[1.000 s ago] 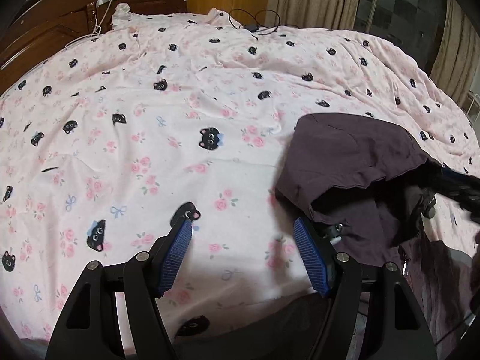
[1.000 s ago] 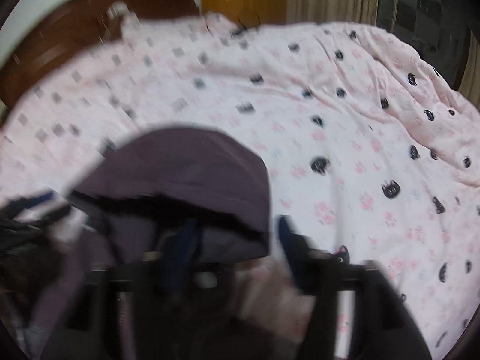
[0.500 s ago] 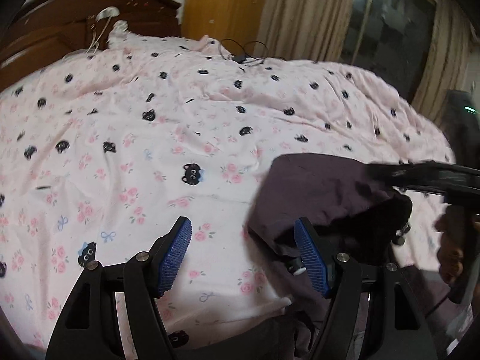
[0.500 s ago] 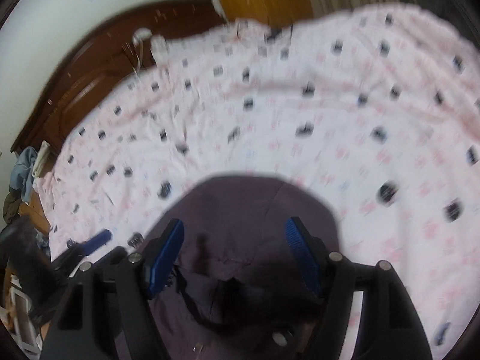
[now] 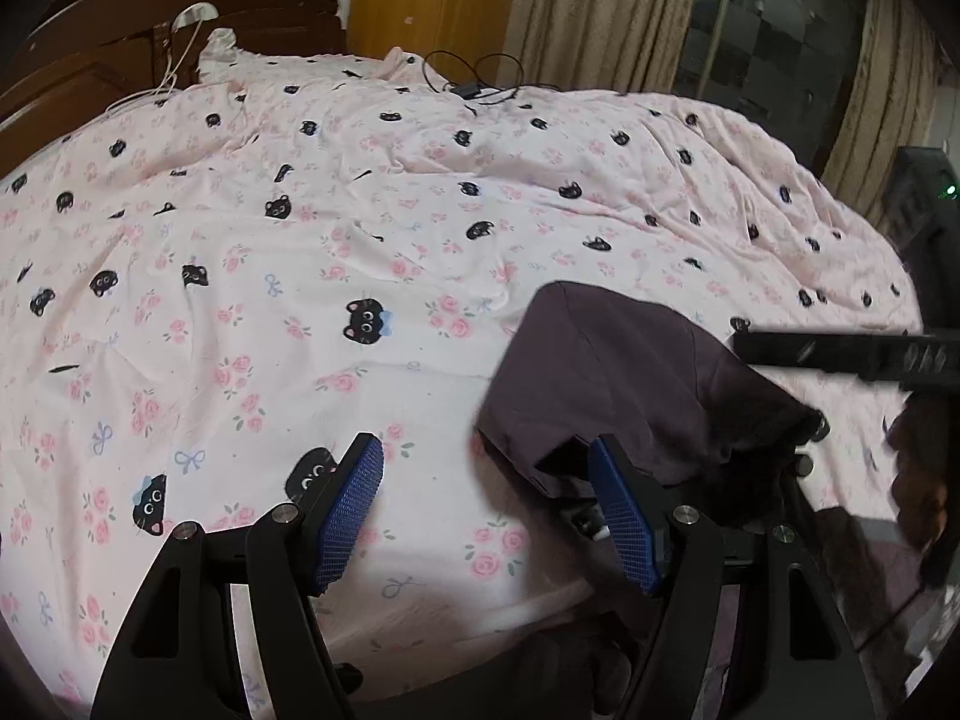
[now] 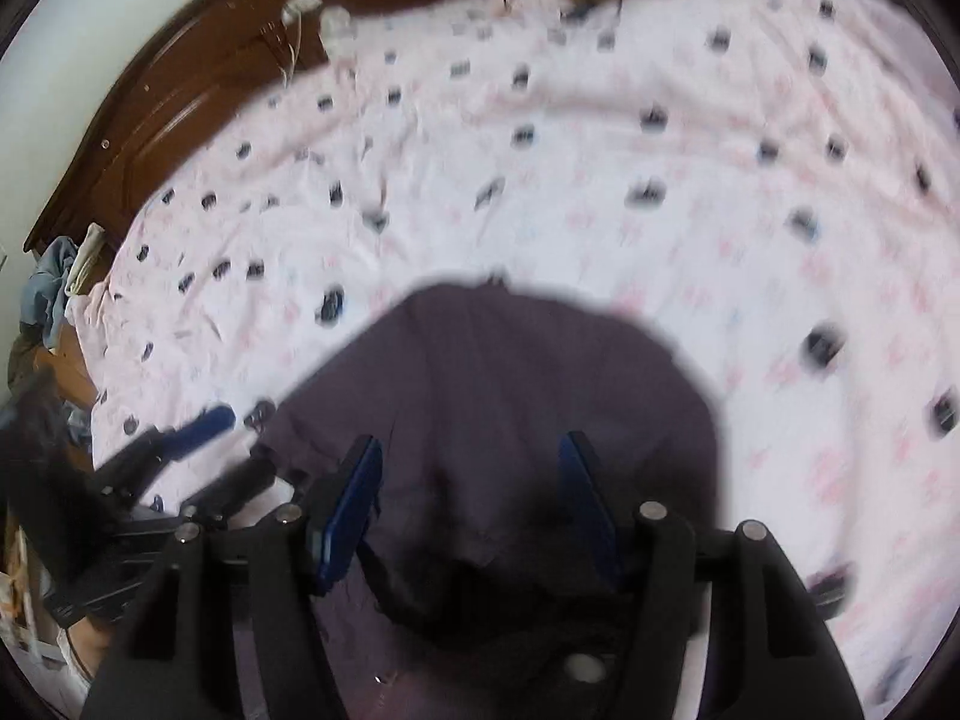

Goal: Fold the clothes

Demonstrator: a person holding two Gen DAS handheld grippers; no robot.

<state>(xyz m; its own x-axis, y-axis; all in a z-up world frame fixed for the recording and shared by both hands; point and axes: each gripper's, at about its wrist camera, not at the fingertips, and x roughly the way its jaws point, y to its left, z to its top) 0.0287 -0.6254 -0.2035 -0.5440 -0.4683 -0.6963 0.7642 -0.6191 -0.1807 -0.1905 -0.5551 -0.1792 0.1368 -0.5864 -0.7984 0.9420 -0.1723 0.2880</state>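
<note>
A dark purple garment [image 5: 612, 372] lies bunched near the front right of the bed, on a pink sheet printed with cats [image 5: 360, 276]. My left gripper [image 5: 487, 510] hovers open just left of it, its right pad at the garment's near edge and nothing between the pads. One of the right gripper's fingers [image 5: 840, 354] shows as a black bar over the garment's right side. In the blurred right wrist view, my right gripper [image 6: 468, 504] stands open directly above the garment [image 6: 492, 372]. One of the left gripper's pads [image 6: 204, 425] shows at the left.
A dark wooden headboard [image 5: 120, 60] runs along the far left, with a white cable hanging on it. A black charger and cord [image 5: 474, 87] lie at the bed's far edge. Curtains [image 5: 600, 12] and a wardrobe stand behind. Loose clothes [image 6: 54, 288] are heaped beside the bed.
The right gripper has risen and tilted, so it now looks down on the garment and more of the bed. The left gripper shifted slightly; both stay open.
</note>
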